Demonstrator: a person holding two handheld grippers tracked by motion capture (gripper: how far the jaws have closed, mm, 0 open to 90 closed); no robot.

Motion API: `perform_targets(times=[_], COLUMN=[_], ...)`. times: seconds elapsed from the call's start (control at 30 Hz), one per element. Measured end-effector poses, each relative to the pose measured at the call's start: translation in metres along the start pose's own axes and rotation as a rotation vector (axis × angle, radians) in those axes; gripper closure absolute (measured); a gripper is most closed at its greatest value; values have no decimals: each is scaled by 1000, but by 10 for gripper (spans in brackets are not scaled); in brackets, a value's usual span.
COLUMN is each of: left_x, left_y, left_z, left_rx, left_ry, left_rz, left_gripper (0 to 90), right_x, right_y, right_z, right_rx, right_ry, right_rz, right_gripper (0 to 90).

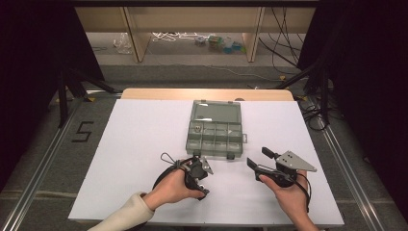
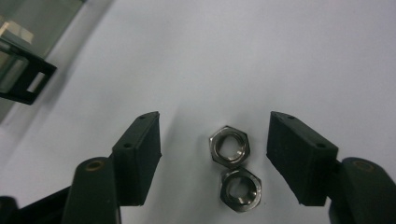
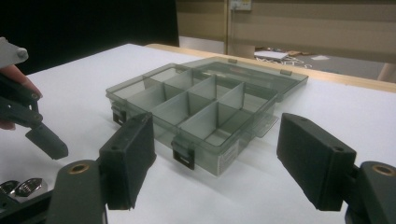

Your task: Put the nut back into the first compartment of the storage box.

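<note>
Between the jaws in the left gripper view lie two hex nuts (image 2: pixel 229 146), shiny steel, touching each other on the white counter (image 2: pixel 261 56) (too small to spot from the high view). Left hand-held gripper (image 2: pixel 214 140) is wide open, touching neither. Right hand-held gripper (image 3: pixel 215 154) also gapes empty, facing the open compartment box (image 3: pixel 205 107).

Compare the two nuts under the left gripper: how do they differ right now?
The farther nut lies midway between the open jaws of the left gripper; the nearer nut sits lower in that view and closer to the right-hand jaw. The farther nut catches more light, while the nearer looks darker. Both are steel hex nuts, lying flat and touching, on the white table.
</note>
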State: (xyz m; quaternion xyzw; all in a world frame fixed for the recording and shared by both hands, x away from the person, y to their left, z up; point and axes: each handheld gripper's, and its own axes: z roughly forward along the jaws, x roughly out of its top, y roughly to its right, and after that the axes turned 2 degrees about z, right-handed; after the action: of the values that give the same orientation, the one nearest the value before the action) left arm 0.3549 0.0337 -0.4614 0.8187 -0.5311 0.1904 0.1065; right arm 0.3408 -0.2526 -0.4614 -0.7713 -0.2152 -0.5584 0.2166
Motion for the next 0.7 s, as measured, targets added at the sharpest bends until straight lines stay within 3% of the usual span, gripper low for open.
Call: perform_targets(times=[0.03,0.1,0.13,0.17,0.2,0.4,0.43,0.53,0.63,0.7], left_x=[0,0,-1,-1,-1,0,-1,-1,0,1], left_y=[-1,-1,3,1,1,0,4,4,6,5], left_z=[1,3,4,4,5,5,4,4,3,3], left_rx=[-10,-20,-26,-34,-37,-28,-27,-24,-32,-30], left_ry=[-7,-22,-28,-38,-33,-31,-35,-33,-39,-40], left_rz=[24,34,-24,4,-10,-5,-40,-4,-31,-25], left_gripper=[374,394,406,442,442,497,517,584,648,700], right_x=[1,0,1,0,0,0,-1,-1,-1,-1], right_y=[0,0,0,0,0,0,0,0,0,0], right_z=[-2,0,-1,0,0,-1,2,0,1,1], right_rx=[3,4,2,8,8,5,18,10,8,11], right_ry=[-33,-12,-21,-5,-5,-25,7,-34,-27,-30], right_rz=[-2,-1,-2,2,2,-2,7,-5,-4,-4], right_gripper=[283,283,283,283,283,282,282,283,283,283])
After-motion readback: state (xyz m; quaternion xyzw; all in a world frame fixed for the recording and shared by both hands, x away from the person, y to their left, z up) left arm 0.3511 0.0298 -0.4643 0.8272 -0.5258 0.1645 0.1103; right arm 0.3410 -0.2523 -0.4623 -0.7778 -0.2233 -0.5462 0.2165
